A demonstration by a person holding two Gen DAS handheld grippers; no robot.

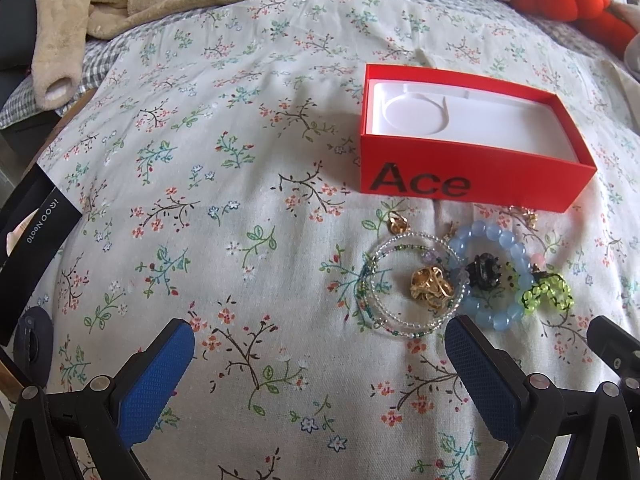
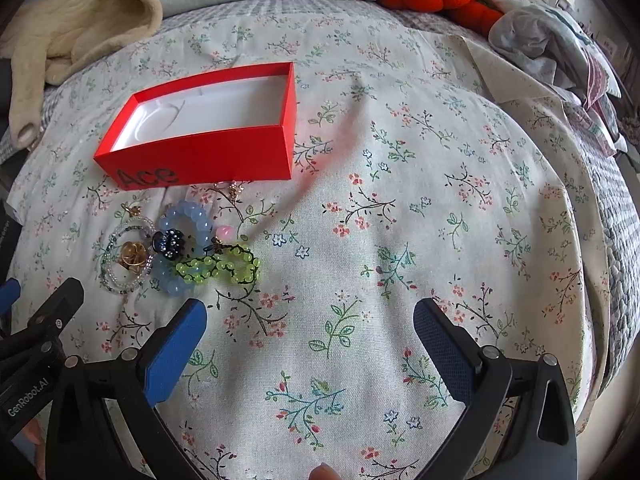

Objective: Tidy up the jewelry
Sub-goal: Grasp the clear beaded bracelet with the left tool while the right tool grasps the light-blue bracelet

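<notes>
The left tool (image 1: pixel 320 364) is being held above the floral bedspread (image 1: pixel 248 208) with its two blue-padded fingers spread wide apart, nothing between them. The right tool (image 2: pixel 310 344) is likewise being held with both fingers apart and nothing gripped.

One red box (image 1: pixel 472 172), lidless and marked "Ace", is lying on the bed; its white insert is showing and no jewelry is being held in it. Directly in front of the box, one cluster of jewelry is lying on the bedspread: one clear beaded bracelet (image 1: pixel 404 324), one blue bead bracelet (image 1: pixel 496 236), one yellow-green bead bracelet (image 1: pixel 548 292), one gold piece (image 1: pixel 432 286) inside the clear bracelet, one dark ornament (image 1: pixel 484 270) inside the blue one. Smaller gold pieces nearer the box cannot be counted reliably.

The cluster is lying just ahead of the left tool's right finger, and ahead and left of the right tool, near its left finger. No piece is being touched.
</notes>
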